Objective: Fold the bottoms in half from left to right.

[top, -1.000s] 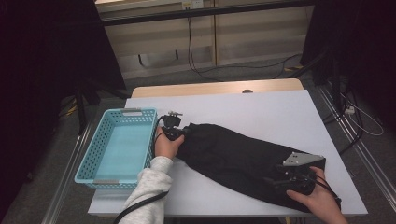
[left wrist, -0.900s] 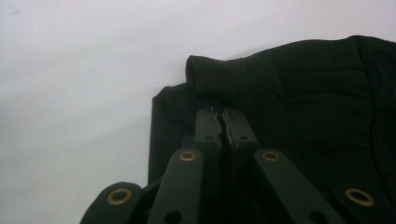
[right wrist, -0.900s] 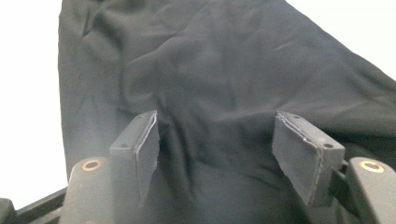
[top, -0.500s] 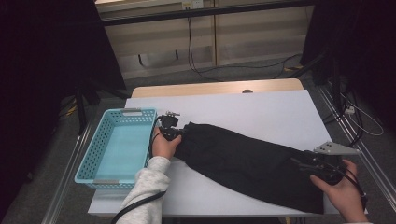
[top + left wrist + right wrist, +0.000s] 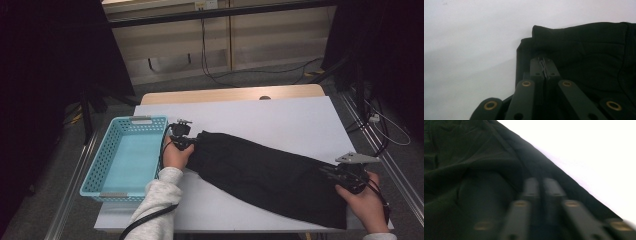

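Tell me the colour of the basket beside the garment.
Light blue; the basket shows best in the high view.

High view: fixed above the person's side, facing forward and down; takes in the whole white table, the blue basket, both hands, and floor and wall panels beyond.

Left gripper view: rides low on the left gripper, looking along its jaws, very near the black garment edge and tabletop.

Right gripper view: rides on the right gripper, equally close, blurred.

Shared by all three: the garment and the white tabletop.
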### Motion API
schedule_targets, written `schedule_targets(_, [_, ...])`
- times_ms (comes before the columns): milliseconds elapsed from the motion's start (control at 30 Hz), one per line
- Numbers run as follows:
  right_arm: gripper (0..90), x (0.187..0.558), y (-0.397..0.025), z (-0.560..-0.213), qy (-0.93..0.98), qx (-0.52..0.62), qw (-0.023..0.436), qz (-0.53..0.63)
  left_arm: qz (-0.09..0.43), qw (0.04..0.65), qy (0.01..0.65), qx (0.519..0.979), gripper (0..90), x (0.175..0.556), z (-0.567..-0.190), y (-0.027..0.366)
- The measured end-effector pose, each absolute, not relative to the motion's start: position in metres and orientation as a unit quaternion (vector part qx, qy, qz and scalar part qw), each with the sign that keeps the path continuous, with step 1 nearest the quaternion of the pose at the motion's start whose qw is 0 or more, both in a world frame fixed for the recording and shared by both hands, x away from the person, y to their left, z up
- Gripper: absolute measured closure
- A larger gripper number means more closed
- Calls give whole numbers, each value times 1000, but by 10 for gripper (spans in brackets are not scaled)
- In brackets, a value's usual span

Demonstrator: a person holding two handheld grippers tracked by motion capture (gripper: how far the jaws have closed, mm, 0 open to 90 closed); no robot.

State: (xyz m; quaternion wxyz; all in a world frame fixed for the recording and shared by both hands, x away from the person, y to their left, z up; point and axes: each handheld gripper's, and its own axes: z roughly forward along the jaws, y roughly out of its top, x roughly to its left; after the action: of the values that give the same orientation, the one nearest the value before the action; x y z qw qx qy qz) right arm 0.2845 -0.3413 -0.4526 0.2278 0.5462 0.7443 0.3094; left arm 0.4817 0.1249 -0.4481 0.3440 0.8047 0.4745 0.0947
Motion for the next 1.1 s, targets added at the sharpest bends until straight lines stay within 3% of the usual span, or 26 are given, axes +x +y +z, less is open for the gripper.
schedule_targets(300, [900,275,-356,-432,713,550,254,352,95,343,475,805,878,482,-447,125])
schedule_targets(367, [712,276,-355,-434,716,552,255,344,96,344,475,805,878,482,-448,125])
schedule_targets(633, [579,284,-346,-454,734,553,220,326,95,344,475,805,877,482,-449,125])
schedule_targets(700, [612,286,-341,-458,738,547,225,325,96,342,475,805,877,482,-449,124])
schedule_targets(767, [896,287,-340,-456,741,544,214,331,96,341,475,805,877,482,-449,124])
schedule_targets(1100, [900,280,-350,-435,726,542,232,354,94,340,477,805,877,482,-449,125])
